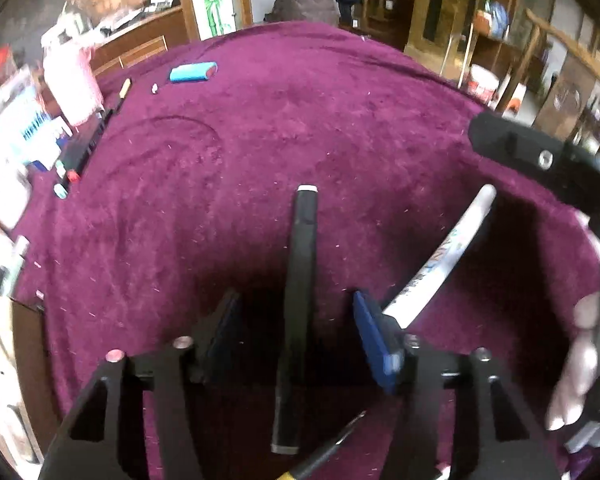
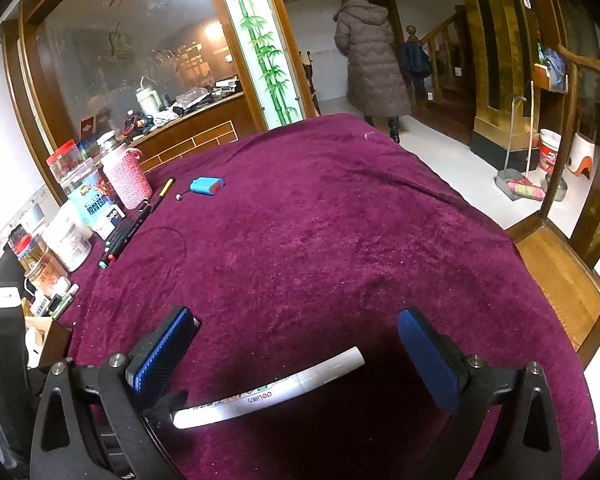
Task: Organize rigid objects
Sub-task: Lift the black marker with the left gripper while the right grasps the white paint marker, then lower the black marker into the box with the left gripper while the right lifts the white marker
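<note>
Nearest the left camera is a thin dark pen with a yellow grip [image 1: 332,454], poking in at the bottom edge, right under the black marker [image 1: 298,312]. That black marker lies lengthwise between the fingers of the left claw [image 1: 300,332], white-tipped end pointing away. There's a gap on both sides, so the blue pads aren't pressing it: narrow-ish opening, nothing gripped.

Just right of that claw's right pad sits a white marker [image 1: 440,256] with printed lettering, angled up to the right on the purple cloth [image 1: 300,120]. It runs behind the pad, so it's crowding that side. The right hand [image 1: 580,364] and the dark body of its tool are at the right edge.

From the right camera, the right claw [image 2: 296,356] stands wide, holding nothing. The same white marker [image 2: 268,392] lies crosswise low between its fingers, its near end close by the left finger, which I take to be the other claw's black frame down there too.

Farther back, along the left edge of the cloth: a row of dark pens [image 2: 126,232], a pink knitted bottle [image 2: 126,178], jars and boxes [image 2: 76,216]. A blue case [image 2: 206,185] sits alone, well apart from the markers. A person in a long padded coat [image 2: 370,60] stands beyond the table, back turned.
</note>
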A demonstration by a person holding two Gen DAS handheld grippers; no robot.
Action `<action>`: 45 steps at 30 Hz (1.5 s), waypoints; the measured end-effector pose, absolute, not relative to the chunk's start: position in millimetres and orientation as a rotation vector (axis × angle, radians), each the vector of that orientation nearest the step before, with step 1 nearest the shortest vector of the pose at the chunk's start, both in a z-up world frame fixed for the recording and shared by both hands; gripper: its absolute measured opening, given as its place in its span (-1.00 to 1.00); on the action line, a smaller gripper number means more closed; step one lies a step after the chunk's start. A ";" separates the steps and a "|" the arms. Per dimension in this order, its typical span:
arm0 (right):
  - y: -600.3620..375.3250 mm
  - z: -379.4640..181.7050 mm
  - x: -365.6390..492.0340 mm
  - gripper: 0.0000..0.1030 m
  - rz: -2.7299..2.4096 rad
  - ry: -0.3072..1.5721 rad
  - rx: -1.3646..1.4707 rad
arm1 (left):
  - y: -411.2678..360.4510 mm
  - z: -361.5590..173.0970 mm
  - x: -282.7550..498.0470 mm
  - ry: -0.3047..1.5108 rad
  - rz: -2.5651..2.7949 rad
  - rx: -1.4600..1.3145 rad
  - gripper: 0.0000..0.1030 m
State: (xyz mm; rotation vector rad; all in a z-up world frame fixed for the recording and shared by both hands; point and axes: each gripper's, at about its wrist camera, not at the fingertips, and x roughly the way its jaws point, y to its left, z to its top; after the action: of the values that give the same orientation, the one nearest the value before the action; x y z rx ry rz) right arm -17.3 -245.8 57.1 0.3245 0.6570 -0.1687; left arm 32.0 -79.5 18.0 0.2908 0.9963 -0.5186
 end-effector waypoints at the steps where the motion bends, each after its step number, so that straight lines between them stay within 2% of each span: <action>1: -245.9 57.0 -16.9 0.99 -0.175 0.657 0.319 | -76.6 19.4 31.0 0.986 -0.500 0.290 -0.42; 2: -246.0 56.7 -16.7 0.99 -0.179 0.659 0.316 | -74.0 20.5 30.4 0.984 -0.498 0.282 -0.73; 5: -247.3 55.8 -16.1 0.99 -0.187 0.661 0.313 | -57.8 27.4 27.5 0.998 -0.519 0.187 -0.73; 12: -250.2 63.2 -23.4 0.99 -0.269 0.598 0.267 | -17.3 72.0 -15.3 0.892 -0.535 0.080 -0.73; 21: -247.0 61.3 -20.7 0.99 -0.324 0.603 0.195 | 84.7 131.3 -97.6 0.740 -0.437 -0.039 -0.72; 30: -231.5 53.5 -42.3 0.99 -0.092 0.794 0.327 | 171.4 127.1 -137.0 0.713 -0.256 -0.076 -0.72; 36: -235.9 43.4 -37.7 0.99 0.022 0.917 0.549 | 198.0 113.6 -137.5 0.715 -0.224 -0.140 -0.72; 40: -229.2 35.3 -14.0 0.91 -0.058 0.963 0.544 | 206.2 102.2 -137.3 0.740 -0.218 -0.167 -0.72; 42: -226.8 31.5 0.3 0.79 -0.104 0.977 0.547 | 213.9 98.1 -138.9 0.745 -0.204 -0.175 -0.72; 45: -222.0 23.8 16.3 0.49 -0.157 1.012 0.562 | 224.8 94.4 -140.7 0.746 -0.188 -0.191 -0.72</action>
State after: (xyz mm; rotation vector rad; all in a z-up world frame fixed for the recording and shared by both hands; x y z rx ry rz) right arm 16.3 -222.0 23.8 0.5619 1.0119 -0.1572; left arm -140.7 224.8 94.4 -0.1905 0.7456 -0.1879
